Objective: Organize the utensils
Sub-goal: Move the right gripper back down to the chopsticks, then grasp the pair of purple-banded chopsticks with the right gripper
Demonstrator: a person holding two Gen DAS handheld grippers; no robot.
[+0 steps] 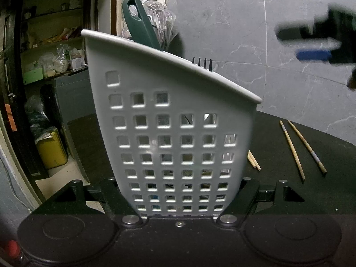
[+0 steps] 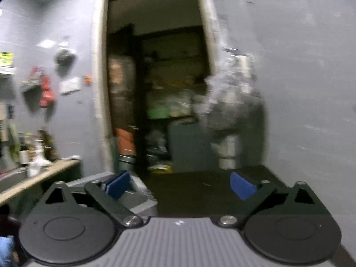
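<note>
Left claw: I have my left gripper (image 1: 181, 191) clamped on the white plastic utensil basket with square holes (image 1: 175, 133); its two black fingers press the basket's lower sides, and the basket stands upright between them, filling the middle of my view.
Right claw: my right gripper (image 2: 181, 185) stands wide apart with nothing between its blue-padded fingers (image 2: 119, 184); the view is smeared. From the left wrist it shows as a dark blur with a blue pad, high to the right of the basket.
Edges and room: the black tabletop (image 1: 289, 195) runs out just left of the left claw, where pale floor shows below; to the right it stays open up to the grey marbled wall (image 1: 244, 22). Ahead of the right claw the tabletop ends at a dark doorway (image 2: 155, 77).
Counts: in the basket, one dark green plastic handle with a hanging slot (image 1: 140, 22) and one set of four black fork tines (image 1: 202, 63) poke above the rim. Right of the claw lie two long pale wooden chopsticks (image 1: 302, 149), apart from each other, plus two more stick ends (image 1: 253, 161) beside the basket's wall.
Textures: basket smooth and gridded; tabletop matte.
</note>
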